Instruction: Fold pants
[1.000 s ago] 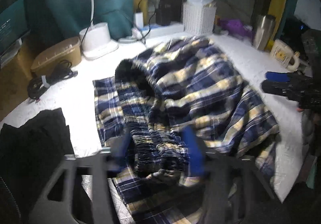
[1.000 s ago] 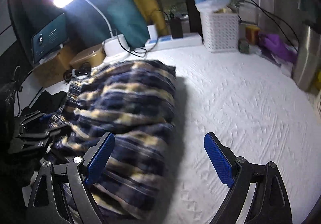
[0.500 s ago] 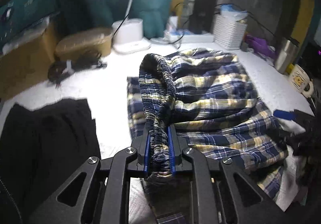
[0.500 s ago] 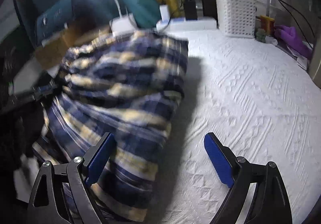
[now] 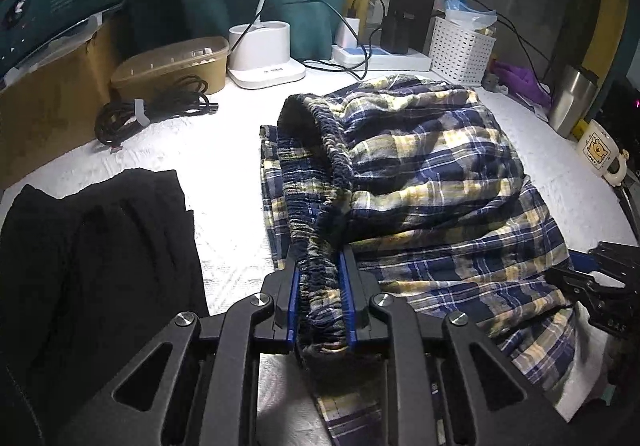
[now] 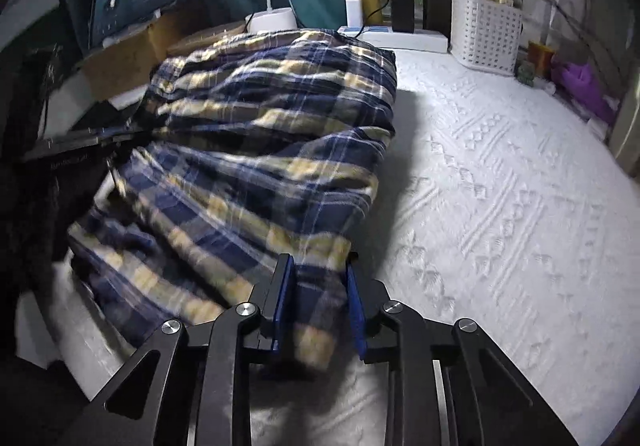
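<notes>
while gripped, pants mid-table

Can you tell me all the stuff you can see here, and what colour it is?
pants: one, blue and yellow plaid, middle of the table
black clothes: one pile, black, left of the pants
tablecloth: one, white, covering the table
basket: one, white, at the back
lamp base: one, white, at the back
cable: one bundle, black, back left
container: one, tan, back left
mug: one, cream, far right
steel cup: one, silver, behind the mug
left gripper: black and blue, clamped on the waistband
right gripper: black and blue, clamped on the pants' edge
</notes>
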Demonstrator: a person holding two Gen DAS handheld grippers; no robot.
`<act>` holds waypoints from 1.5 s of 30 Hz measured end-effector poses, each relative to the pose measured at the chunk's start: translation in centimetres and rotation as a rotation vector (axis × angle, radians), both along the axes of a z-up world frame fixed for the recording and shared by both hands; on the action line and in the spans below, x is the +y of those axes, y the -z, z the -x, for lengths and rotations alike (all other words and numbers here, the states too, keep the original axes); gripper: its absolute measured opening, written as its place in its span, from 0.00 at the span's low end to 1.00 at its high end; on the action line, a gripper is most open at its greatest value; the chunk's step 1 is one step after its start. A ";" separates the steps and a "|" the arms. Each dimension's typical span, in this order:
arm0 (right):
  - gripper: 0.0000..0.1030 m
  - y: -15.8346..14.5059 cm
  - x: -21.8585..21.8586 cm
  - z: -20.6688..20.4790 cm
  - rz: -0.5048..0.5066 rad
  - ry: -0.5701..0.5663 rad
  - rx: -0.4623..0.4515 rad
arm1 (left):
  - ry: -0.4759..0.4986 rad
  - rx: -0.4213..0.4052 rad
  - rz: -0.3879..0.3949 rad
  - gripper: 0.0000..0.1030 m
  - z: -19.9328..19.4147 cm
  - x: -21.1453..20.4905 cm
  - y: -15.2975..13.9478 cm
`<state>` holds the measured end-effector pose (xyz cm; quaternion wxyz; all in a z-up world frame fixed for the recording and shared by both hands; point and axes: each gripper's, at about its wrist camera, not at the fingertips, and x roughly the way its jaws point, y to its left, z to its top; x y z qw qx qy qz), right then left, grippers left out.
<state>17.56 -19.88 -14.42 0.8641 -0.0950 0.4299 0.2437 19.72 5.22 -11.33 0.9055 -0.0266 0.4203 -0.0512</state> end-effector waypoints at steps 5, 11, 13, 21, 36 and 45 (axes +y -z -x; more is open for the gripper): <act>0.26 -0.2 -0.7 1.2 0.042 0.017 -0.004 | -0.006 0.014 0.036 0.21 0.3 0.6 -0.1; 0.26 -1.6 -2.1 0.2 0.030 0.035 0.019 | 0.034 0.001 0.044 0.26 0.2 1.3 -2.0; 0.26 -2.5 -2.3 -0.8 0.027 0.055 -0.007 | 0.045 -0.045 0.025 0.37 0.3 1.5 -3.3; 0.62 -4.4 -1.5 -5.8 -0.013 0.075 -0.069 | 0.053 -0.119 0.013 0.57 -2.4 2.0 -4.5; 0.78 -3.8 1.3 -12.6 -0.094 0.027 -0.056 | 0.140 -0.106 0.033 0.57 -6.4 1.4 -2.7; 0.59 -2.7 1.2 -17.8 -0.226 0.009 0.046 | 0.163 -0.078 0.040 0.41 -7.9 0.9 -1.3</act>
